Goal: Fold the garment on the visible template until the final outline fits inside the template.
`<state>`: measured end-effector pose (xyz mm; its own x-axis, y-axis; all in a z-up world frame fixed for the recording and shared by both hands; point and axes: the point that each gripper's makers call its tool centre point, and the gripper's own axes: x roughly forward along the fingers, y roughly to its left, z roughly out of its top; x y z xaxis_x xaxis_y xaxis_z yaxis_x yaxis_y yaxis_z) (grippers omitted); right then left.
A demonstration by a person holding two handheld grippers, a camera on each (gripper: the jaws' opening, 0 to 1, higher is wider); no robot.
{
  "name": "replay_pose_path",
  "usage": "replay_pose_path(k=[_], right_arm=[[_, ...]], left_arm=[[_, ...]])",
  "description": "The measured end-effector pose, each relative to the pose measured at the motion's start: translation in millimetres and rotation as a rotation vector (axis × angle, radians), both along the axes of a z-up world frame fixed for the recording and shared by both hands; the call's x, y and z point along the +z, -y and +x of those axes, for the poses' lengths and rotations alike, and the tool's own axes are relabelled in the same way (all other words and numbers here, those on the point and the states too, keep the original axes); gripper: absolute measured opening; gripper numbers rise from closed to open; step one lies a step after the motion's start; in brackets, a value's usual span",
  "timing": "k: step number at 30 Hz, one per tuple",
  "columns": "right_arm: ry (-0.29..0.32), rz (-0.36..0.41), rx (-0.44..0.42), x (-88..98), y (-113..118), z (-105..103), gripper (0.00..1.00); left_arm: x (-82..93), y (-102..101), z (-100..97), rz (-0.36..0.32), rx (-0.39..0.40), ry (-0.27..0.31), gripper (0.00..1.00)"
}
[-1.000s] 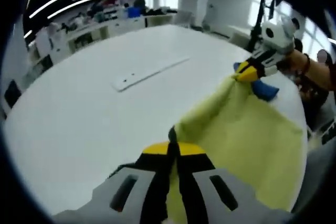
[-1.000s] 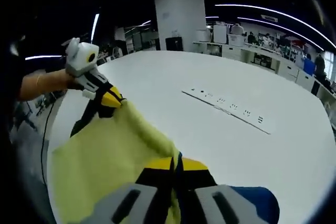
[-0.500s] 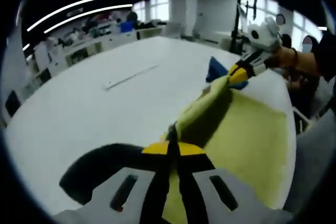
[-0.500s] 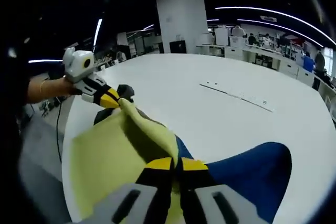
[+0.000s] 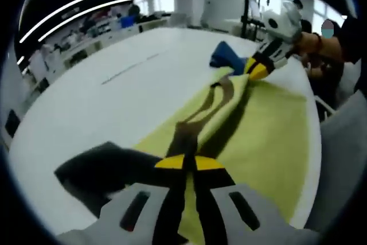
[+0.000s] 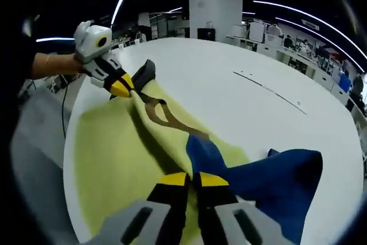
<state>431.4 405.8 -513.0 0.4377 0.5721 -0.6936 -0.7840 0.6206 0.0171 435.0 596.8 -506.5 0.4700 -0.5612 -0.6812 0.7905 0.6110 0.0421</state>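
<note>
Open-plan office: desk rows (image 6: 287, 41), ceiling strip-lights (image 5: 80, 4)

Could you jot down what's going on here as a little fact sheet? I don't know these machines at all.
Setting: round white table in an open office
Garment: yellow-green cloth, with a blue part and a dark part at its ends
Left tongs: shut on one end of the garment's edge
Right tongs: shut on the other end of that edge
Edge between them: stretched out, a brown strap lying along it
Table strip: a thin flat strip on the tabletop, beyond the cloth
</note>
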Motion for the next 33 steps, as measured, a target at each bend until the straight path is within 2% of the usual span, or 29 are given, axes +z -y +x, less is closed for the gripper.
replay_pose_path(k=[4, 10, 11, 16, 22, 27, 29, 33], right_arm=[[-0.022, -0.023, -0.005, -8.9, 3, -3, 0.02], [-0.063, -0.07, -0.01, -19.5, 7, -12, 0.04], [-0.055, -0.075, -0.013, -19.6, 7, -12, 0.03], [-0.098, -0.052, -0.04, -20.9, 8, -15, 0.06], [-0.123, -0.035, -0.06, -21.9, 8, -17, 0.08], [-0.147, 0.002, -0.075, -16.1, 4, -20, 0.15], [-0.136, 0.02, -0.08, -8.7, 3, -20, 0.16], [-0.093, 0.069, -0.102, 9.8, 3, -10, 0.19]], left_arm=[[-8.1, -1, -5.1, 0.037, -0.005, -0.011, 0.02], [-12.9, -3, -9.1, 0.087, -0.035, 0.015, 0.02], [-14.2, -2, -10.5, 0.093, -0.039, 0.014, 0.02], [-22.3, -6, -15.1, 0.116, -0.034, -0.006, 0.03], [-22.5, -11, -17.4, 0.074, 0.018, -0.041, 0.02], [-20.1, -14, -18.5, 0.055, 0.061, -0.071, 0.02], [-12.4, -15, -18.6, 0.035, 0.074, -0.07, 0.02], [6.3, -9, -14.1, -0.049, 0.099, -0.06, 0.05]])
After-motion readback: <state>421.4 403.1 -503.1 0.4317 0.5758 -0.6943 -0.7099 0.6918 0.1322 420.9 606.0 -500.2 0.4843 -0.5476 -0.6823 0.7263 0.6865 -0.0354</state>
